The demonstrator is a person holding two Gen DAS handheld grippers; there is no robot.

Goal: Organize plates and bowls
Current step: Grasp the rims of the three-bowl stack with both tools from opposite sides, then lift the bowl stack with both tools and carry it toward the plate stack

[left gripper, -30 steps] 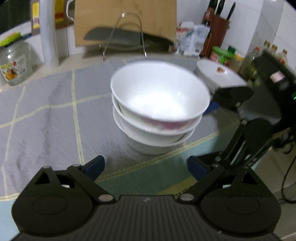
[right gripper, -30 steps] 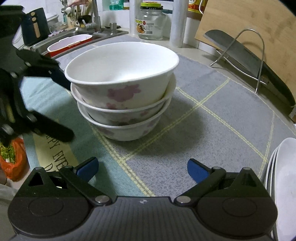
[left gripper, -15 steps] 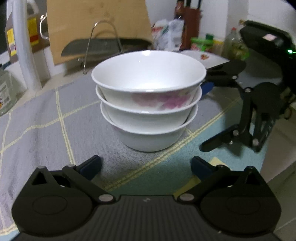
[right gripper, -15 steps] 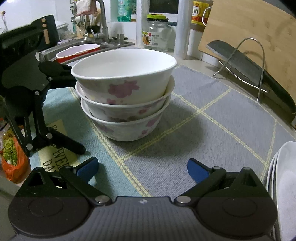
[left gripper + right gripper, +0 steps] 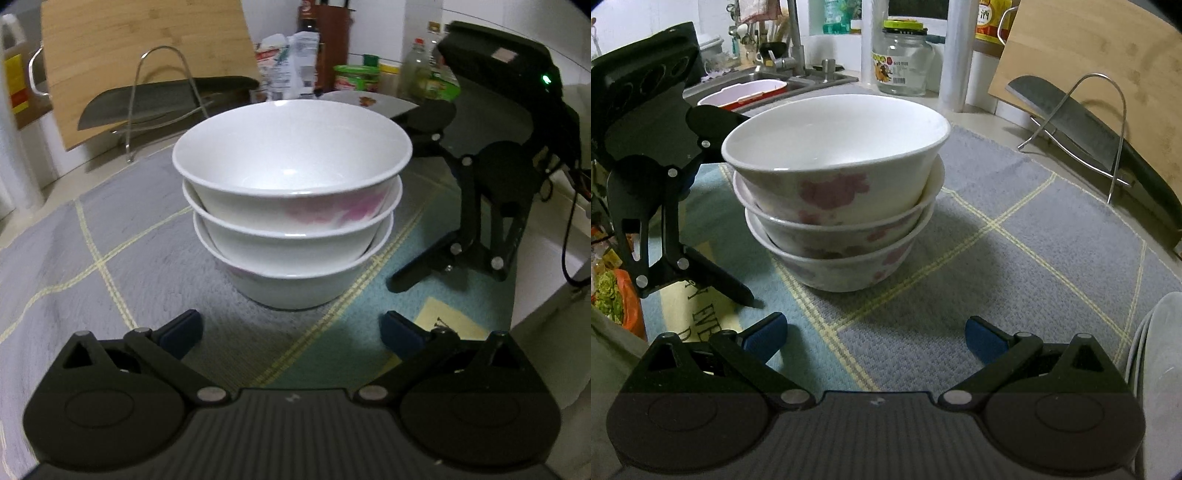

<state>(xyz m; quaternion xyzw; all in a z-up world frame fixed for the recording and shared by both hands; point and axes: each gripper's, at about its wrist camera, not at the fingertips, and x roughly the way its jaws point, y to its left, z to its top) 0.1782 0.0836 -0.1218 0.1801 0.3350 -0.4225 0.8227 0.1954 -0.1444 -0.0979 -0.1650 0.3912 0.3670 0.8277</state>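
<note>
Three white bowls with pink flower prints stand nested in a stack [image 5: 291,206] on a grey and teal mat [image 5: 92,251]; the stack also shows in the right wrist view [image 5: 838,192]. My left gripper [image 5: 291,332] is open and empty, low and just short of the stack. My right gripper [image 5: 875,336] is open and empty, facing the stack from the other side. A pile of white plates [image 5: 1160,369] lies at the right edge of the right wrist view and behind the bowls in the left wrist view [image 5: 365,101].
A wire rack holding a cleaver [image 5: 1078,122] and a wooden cutting board [image 5: 140,48] stand at the back. A glass jar [image 5: 905,62] and a sink with a red-rimmed basin [image 5: 742,94] lie beyond the mat. Bottles and jars [image 5: 354,77] crowd the far corner.
Both grippers have dropped lower, so the bowl stack now shows more from the side and closer. The bowls have not moved. Both grippers stayed open.
</note>
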